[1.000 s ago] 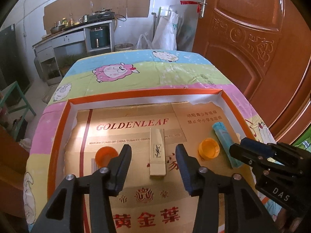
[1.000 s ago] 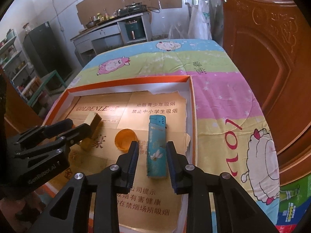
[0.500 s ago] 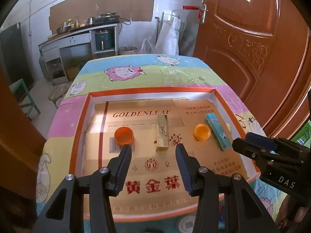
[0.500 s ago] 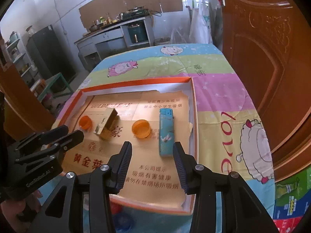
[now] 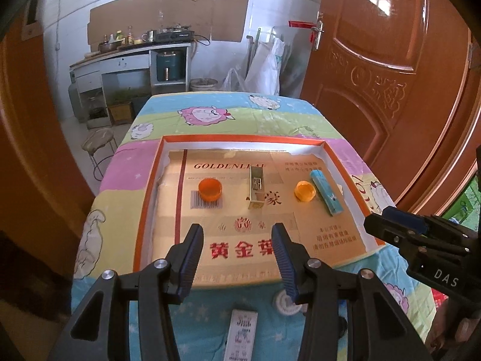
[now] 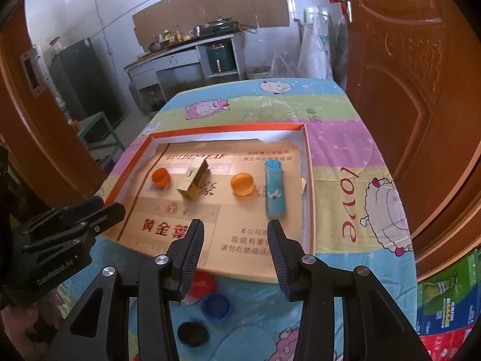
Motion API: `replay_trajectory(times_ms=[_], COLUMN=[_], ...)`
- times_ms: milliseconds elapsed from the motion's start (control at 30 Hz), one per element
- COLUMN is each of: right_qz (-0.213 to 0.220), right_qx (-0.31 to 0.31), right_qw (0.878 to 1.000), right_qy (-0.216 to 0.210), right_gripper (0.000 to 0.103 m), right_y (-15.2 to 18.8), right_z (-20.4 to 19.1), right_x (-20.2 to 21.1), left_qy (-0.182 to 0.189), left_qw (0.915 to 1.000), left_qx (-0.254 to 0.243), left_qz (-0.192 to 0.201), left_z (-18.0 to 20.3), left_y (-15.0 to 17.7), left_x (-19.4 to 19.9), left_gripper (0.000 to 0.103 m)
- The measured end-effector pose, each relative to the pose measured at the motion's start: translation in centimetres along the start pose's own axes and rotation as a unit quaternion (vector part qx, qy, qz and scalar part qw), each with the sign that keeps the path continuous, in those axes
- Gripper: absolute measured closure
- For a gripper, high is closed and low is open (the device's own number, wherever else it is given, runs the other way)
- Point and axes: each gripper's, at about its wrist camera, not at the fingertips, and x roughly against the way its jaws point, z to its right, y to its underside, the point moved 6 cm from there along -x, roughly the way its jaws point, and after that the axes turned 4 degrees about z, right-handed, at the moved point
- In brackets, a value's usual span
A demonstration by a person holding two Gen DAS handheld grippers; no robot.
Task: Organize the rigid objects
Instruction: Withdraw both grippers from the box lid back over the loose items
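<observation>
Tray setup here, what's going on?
A person holds a gripper in each hand; both the left gripper and the right gripper are open, empty and hovering near the front edge of the orange-rimmed tray. Lined up inside it are an orange cap, a gold box, a second orange cap and a blue lighter. More caps and a small box lie on the cloth outside, nearer the camera.

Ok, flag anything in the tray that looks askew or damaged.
The gold box lies at an angle to the straighter blue lighter. The cardboard liner's far edge is torn and ragged. Both orange caps look fine.
</observation>
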Motion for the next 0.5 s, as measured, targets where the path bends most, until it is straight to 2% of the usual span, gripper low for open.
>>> replay_trajectory(times_ms=[500], right_qz=[0.012], right_qx=[0.015], right_qw=[1.000], right_qy=[-0.001], right_gripper=[0.058], right_y=[2.2], right_z=[-2.7], right_x=[3.9], left_qy=[-0.001], left_qw=[0.9999], left_qx=[0.001], left_qz=[0.010], left_z=[-0.5], left_y=[2.5], left_x=[3.9], left_gripper=[0.056])
